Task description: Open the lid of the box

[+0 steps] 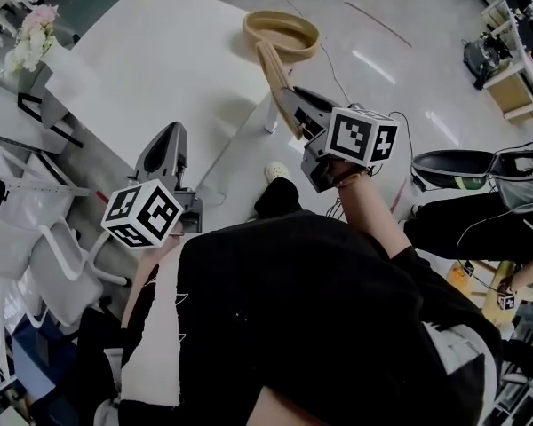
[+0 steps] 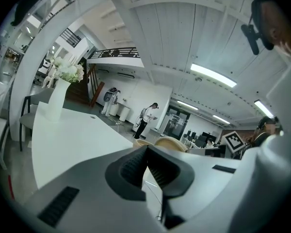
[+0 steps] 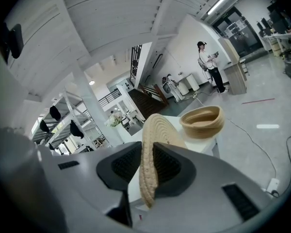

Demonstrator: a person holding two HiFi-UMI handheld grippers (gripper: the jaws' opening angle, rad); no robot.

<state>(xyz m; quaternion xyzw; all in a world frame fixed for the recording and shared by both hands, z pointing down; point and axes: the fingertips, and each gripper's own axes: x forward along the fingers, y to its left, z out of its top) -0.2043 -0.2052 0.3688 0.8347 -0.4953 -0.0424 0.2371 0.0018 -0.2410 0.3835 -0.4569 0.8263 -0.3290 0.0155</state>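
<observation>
Lid of woven fibre stands on edge, clamped in the right tool, lifted off the open box at the white counter's far-right edge. Left tool is closed and empty.

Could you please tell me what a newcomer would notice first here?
The flat round tan woven-rope lid stands out, clamped edge-on in the right claw. Behind it, the open tan woven basket sits on the white table, near its edge. The left claw is shut and empty.
</observation>
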